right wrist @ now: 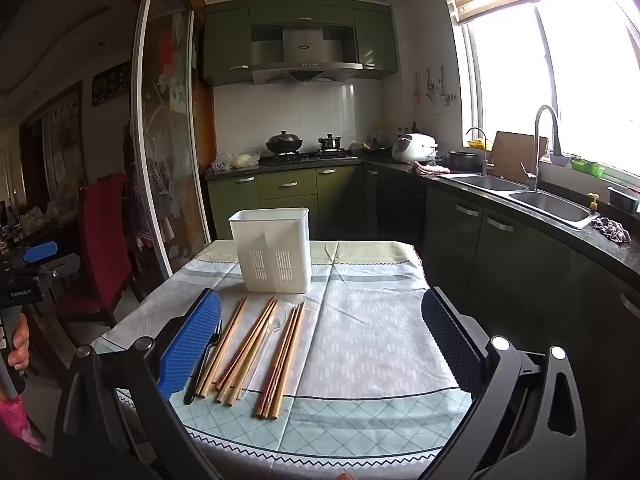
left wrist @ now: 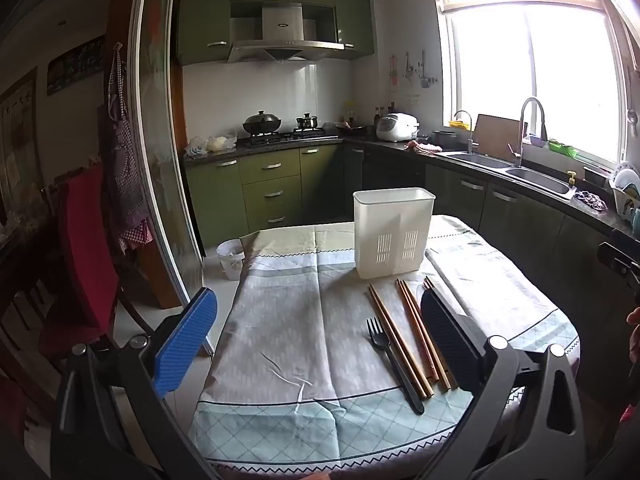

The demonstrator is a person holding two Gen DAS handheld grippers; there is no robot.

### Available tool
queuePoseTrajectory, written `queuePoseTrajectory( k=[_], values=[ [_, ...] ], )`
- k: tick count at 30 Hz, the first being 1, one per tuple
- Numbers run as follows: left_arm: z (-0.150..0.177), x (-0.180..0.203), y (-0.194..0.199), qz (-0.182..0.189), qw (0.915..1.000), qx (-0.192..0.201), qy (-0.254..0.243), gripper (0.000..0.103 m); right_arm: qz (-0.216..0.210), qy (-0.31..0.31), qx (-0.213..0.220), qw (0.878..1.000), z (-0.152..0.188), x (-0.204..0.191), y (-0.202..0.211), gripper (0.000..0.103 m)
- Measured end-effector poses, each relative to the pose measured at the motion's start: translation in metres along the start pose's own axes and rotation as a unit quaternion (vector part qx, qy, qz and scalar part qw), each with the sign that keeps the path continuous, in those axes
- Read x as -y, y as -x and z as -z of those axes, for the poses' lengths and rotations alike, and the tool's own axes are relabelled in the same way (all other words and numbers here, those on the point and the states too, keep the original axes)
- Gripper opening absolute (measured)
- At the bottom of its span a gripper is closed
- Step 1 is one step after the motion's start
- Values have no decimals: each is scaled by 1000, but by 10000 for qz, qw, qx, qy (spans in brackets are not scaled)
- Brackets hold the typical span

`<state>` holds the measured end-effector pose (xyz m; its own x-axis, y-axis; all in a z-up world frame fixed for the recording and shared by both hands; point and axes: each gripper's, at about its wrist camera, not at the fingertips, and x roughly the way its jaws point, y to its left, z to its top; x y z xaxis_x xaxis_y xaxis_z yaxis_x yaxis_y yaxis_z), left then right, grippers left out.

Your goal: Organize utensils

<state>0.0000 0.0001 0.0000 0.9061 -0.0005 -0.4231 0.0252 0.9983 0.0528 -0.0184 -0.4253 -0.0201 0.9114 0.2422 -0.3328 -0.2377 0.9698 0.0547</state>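
A white slotted utensil holder [right wrist: 272, 254] is stood upright on the cloth; before it, wooden chopsticks [right wrist: 248, 354], a clear spoon [right wrist: 269, 344] and a black fork [left wrist: 394, 364] are laid flat side by side

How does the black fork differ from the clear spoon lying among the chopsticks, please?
The black fork is opaque and lies at the row's left edge; the clear spoon is see-through, hard to make out, and lies between chopstick pairs. Both lie flat on the tablecloth, heads toward the white holder.
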Motion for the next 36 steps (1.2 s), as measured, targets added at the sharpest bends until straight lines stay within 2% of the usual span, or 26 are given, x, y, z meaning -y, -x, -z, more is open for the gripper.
queuePoseTrajectory(
  k=[30, 31, 36],
  values=[
    [13, 5, -9, 24, 9999, -106, -30, 97, 16, 8, -87, 10000, 10, 4, -9, 99],
    [5, 4, -8, 35, 9999, -148, -14, 97, 17, 7, -94, 10000, 11, 4, -10, 99],
    [6, 4, -9, 49, 9998, -171, -25, 97, 36, -9, -126, 9999, 8, 0, -10, 99]
  ],
)
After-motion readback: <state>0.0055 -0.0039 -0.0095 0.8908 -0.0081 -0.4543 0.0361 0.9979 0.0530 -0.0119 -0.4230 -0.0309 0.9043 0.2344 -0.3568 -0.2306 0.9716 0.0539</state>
